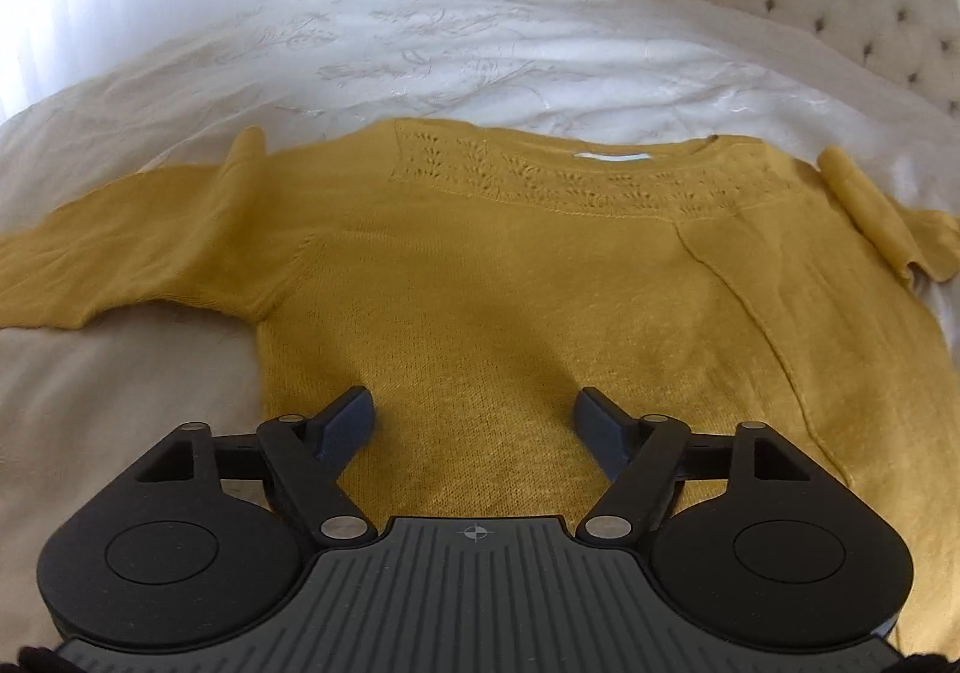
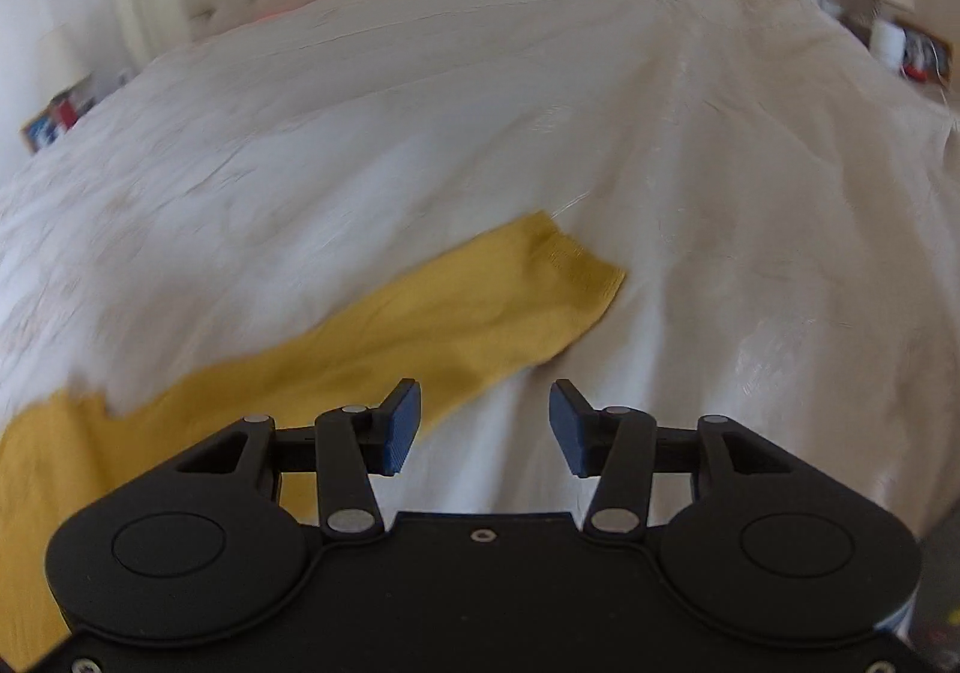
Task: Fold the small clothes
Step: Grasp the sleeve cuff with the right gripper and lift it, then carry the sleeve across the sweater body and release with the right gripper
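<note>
Mustard knit sweater spread flat on bed. Left gripper held agape above hem; right gripper agape beside sleeve, empty. Knit judged light, floppy, stretchy; cuff best pinched.

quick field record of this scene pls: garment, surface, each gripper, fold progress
garment: mustard knit sweater, spread flat, neckline away from the left camera
sleeve: one stretched out on the cover
surface: white bedspread
left gripper: open, over the sweater body, holding nothing
right gripper: open, beside the sleeve, holding nothing
fold progress: none visible yet
</note>
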